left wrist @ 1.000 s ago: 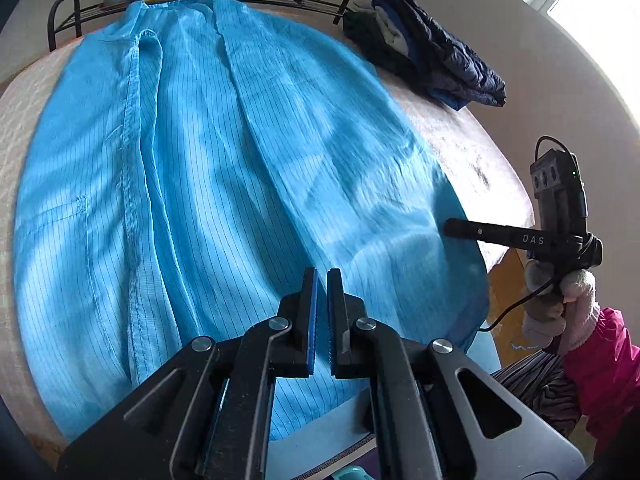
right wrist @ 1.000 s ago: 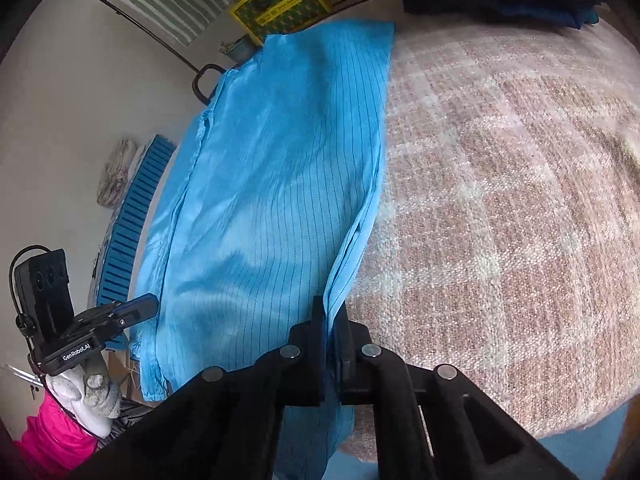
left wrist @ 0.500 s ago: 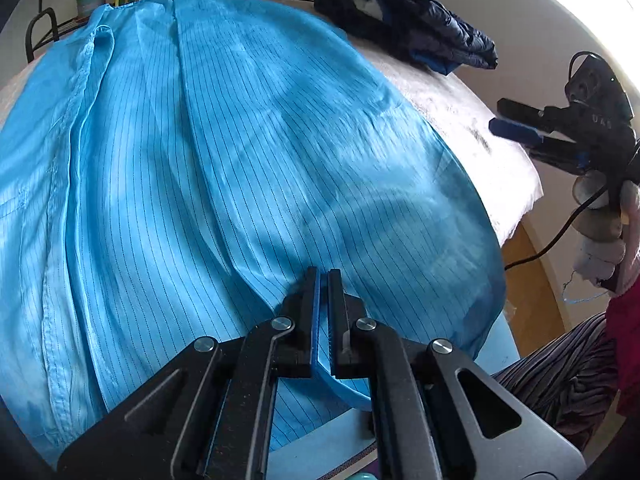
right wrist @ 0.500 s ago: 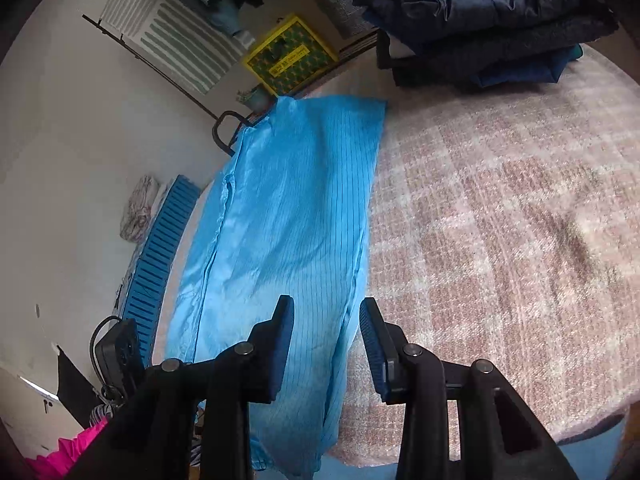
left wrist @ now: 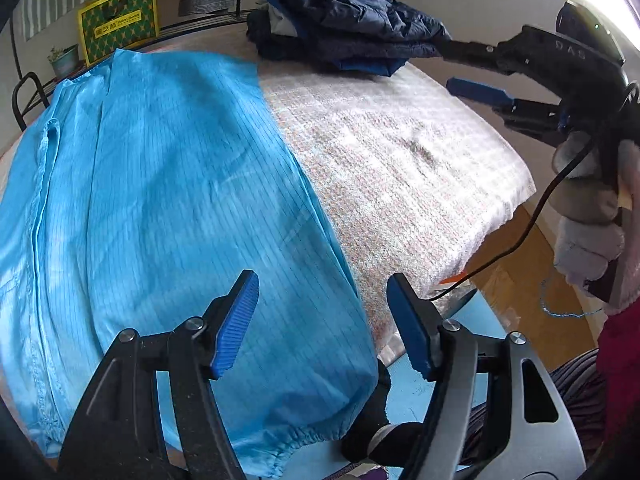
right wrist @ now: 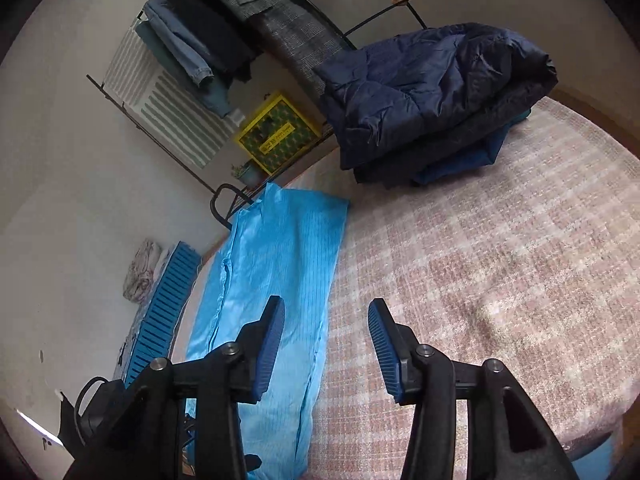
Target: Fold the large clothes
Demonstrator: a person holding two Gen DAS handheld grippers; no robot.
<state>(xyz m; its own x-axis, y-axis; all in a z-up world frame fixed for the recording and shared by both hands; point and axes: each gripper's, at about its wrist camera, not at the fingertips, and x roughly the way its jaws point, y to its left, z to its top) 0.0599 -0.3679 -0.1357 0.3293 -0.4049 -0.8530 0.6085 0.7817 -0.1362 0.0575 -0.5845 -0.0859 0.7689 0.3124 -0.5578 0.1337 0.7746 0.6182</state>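
Note:
A large bright blue striped garment (left wrist: 168, 208) lies flat on the left part of the pink plaid bed cover (left wrist: 400, 184); its near hem hangs over the front edge. It also shows in the right wrist view (right wrist: 276, 280). My left gripper (left wrist: 322, 320) is open and empty, above the garment's right edge near the hem. My right gripper (right wrist: 326, 350) is open and empty, raised above the bed beside the garment's right edge. It also shows in the left wrist view (left wrist: 480, 72), held by a gloved hand at the upper right.
A stack of folded dark blue jackets (left wrist: 344, 36) sits at the bed's far right corner, also in the right wrist view (right wrist: 432, 100). A clothes rack (right wrist: 224, 40), a yellow box (right wrist: 276, 132) and a blue slatted crate (right wrist: 164, 312) stand beyond the bed.
Both grippers opened and let go of the garment. The garment's right side now lies folded over to the left, baring the plaid cover. The right gripper rose and pulled back.

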